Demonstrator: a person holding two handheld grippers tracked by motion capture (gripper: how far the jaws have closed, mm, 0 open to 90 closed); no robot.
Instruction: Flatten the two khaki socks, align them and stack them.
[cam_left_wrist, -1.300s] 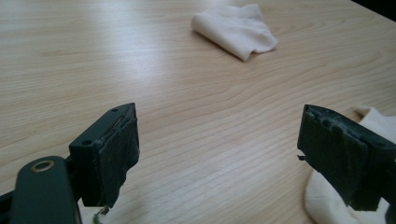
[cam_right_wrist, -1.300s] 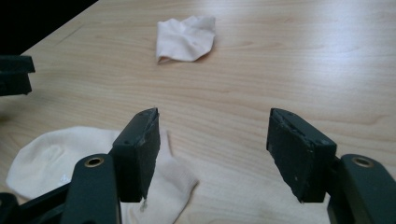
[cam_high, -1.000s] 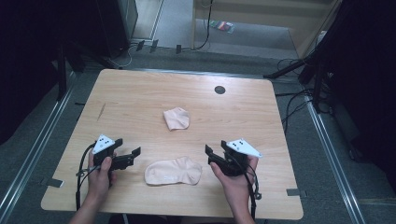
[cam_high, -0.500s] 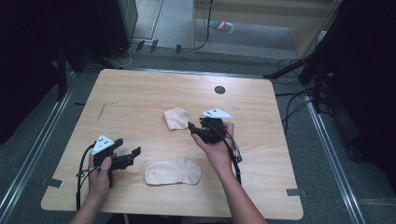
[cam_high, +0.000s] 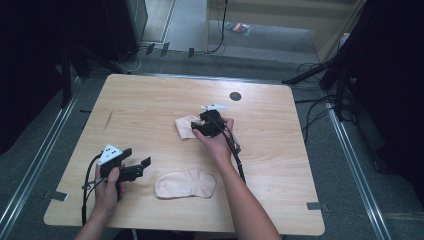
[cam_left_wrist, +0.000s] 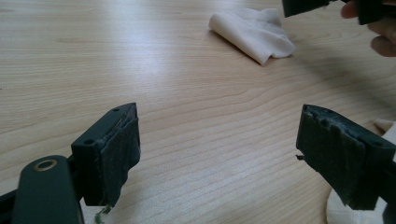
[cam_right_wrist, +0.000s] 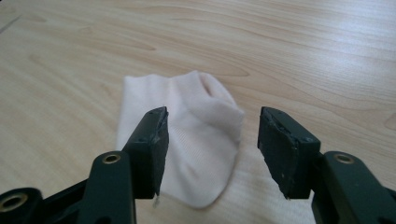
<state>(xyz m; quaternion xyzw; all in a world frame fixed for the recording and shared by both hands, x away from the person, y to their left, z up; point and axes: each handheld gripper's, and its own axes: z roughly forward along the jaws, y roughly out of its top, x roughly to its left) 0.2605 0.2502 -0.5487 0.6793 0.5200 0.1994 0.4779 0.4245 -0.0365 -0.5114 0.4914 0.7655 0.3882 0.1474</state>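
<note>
Two pale pink socks lie on the wooden table (cam_high: 150, 105). A folded sock (cam_high: 186, 126) (cam_right_wrist: 196, 140) (cam_left_wrist: 254, 30) sits near the middle. My right gripper (cam_high: 198, 128) (cam_right_wrist: 212, 144) hovers open right over its near end, jaws on either side of the cloth without closing on it. The other sock (cam_high: 185, 183) lies flat near the front edge; its edge (cam_left_wrist: 345, 212) shows in the left gripper view. My left gripper (cam_high: 139, 167) (cam_left_wrist: 219, 154) rests open just left of that sock, with bare wood between its jaws.
A small dark round hole (cam_high: 235, 96) sits near the table's far edge. A dark scratch (cam_high: 108, 119) marks the left side. Cables (cam_high: 320, 107) and dark stands crowd the floor to the right.
My right gripper has moved from the front right, beside the flat sock, forward and left to the folded sock. The left gripper has stayed put.
</note>
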